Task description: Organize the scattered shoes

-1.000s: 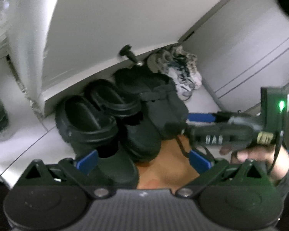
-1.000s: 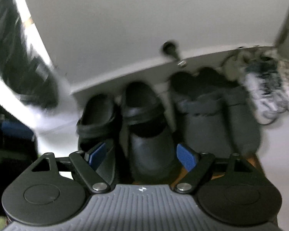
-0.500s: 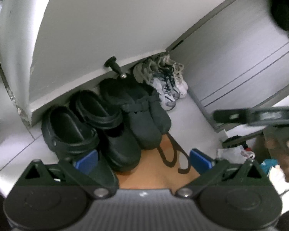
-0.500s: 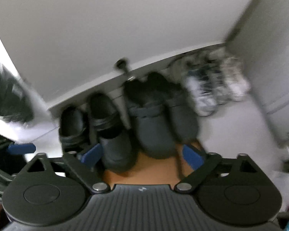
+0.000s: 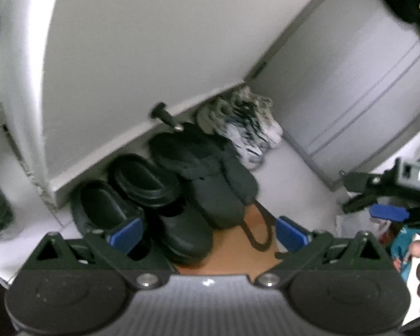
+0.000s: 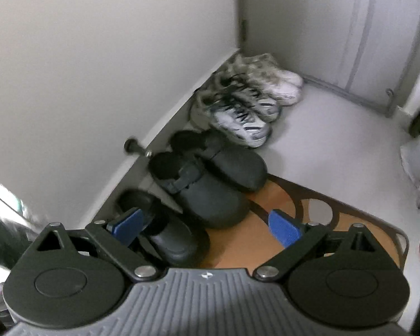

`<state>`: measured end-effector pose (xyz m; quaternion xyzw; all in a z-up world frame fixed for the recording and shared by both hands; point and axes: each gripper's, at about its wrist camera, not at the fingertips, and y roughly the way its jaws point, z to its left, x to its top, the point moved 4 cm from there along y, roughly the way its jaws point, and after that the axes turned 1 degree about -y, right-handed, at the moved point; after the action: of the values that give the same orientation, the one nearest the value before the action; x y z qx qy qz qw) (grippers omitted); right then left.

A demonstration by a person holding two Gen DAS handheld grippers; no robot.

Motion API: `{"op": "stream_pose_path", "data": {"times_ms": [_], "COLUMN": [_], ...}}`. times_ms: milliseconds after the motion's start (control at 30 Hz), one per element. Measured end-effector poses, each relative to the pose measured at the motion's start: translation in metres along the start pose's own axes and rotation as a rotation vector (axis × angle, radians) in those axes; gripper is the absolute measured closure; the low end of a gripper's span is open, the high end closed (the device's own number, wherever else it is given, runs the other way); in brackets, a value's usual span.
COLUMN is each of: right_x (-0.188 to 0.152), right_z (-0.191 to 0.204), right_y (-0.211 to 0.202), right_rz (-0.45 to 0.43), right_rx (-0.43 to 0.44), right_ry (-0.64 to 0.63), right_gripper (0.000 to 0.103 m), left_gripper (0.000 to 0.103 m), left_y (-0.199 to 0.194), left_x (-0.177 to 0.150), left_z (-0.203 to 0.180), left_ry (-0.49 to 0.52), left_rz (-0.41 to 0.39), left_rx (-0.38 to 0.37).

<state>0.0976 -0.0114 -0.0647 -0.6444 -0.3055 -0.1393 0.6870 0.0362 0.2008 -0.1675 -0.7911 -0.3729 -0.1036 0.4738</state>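
Your left gripper and right gripper both hang with fingers spread, gripping nothing. Along the wall runs a row toward one o'clock: glossy black clogs, matte dark clogs, then what appear, through blur, to be white sneakers. The clog toes overlap the orange mat.

Shoes are all lined up heels to the wall, toes pointing out. From the right wrist view: glossy black clogs sit at about 7 o'clock, one mostly hidden. Next along, matte dark clogs with buckle straps sit side by side, toes touching the orange mat. Then up toward 1 o'clock, white-and-black laced sneakers and a paler cream pair are tucked into the corner.
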Motion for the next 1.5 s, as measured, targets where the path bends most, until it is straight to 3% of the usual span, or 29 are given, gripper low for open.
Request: {"op": "stream_pose_path", "data": {"times_ms": [33, 100, 200, 267, 433, 667, 800, 967, 1200, 1500], "right_x": [-0.005, -0.009, -0.005, 0.0, -0.001, -0.014, -0.021, -0.034, -0.037, -0.048], "right_z": [0.008, 0.012, 0.002, -0.008, -0.023, -0.041, -0.041, -0.059, -0.049, -0.028], "right_y": [-0.001, -0.001, -0.013, -0.025, -0.047, -0.064, -0.065, -0.062, -0.07, -0.082], "right_rz": [0.015, 0.034, 0.007, -0.028, -0.091, -0.115, -0.072, -0.005, 0.008, 0.009], "right_rx": [-0.032, -0.012, 0.027, 0.026, -0.036, -0.13, -0.144, -0.226, -0.272, -0.219], "right_ry": [-0.083, -0.105, -0.013, 0.075, 0.204, 0.319, 0.351, 0.468, 0.365, 0.208], "right_gripper": [0.003, 0.003, 0.003, 0.003, 0.003, 0.003, 0.003, 0.003, 0.003, 0.003], "left_gripper": [0.0, 0.0, 0.0, 0.0, 0.0, 0.0, 0.0, 0.0, 0.0, 0.0], "left_y": [-0.002, -0.01, -0.024, -0.038, -0.073, -0.1, -0.107, -0.109, -0.101, -0.098], "left_x": [0.001, 0.005, 0.011, 0.017, 0.03, 0.047, 0.039, 0.021, 0.0, -0.006], "left_z": [-0.002, -0.011, -0.029, -0.038, -0.057, -0.072, -0.082, -0.094, -0.105, -0.099], "left_ry": [-0.007, 0.008, 0.086, 0.079, 0.097, 0.034, 0.043, 0.04, 0.085, 0.086], "left_rz": [-0.003, -0.01, 0.0, 0.005, -0.016, -0.018, -0.002, 0.021, 0.028, -0.015], "left_rx": [0.009, 0.023, 0.026, 0.025, 0.055, 0.118, 0.144, 0.142, 0.198, 0.238]}}
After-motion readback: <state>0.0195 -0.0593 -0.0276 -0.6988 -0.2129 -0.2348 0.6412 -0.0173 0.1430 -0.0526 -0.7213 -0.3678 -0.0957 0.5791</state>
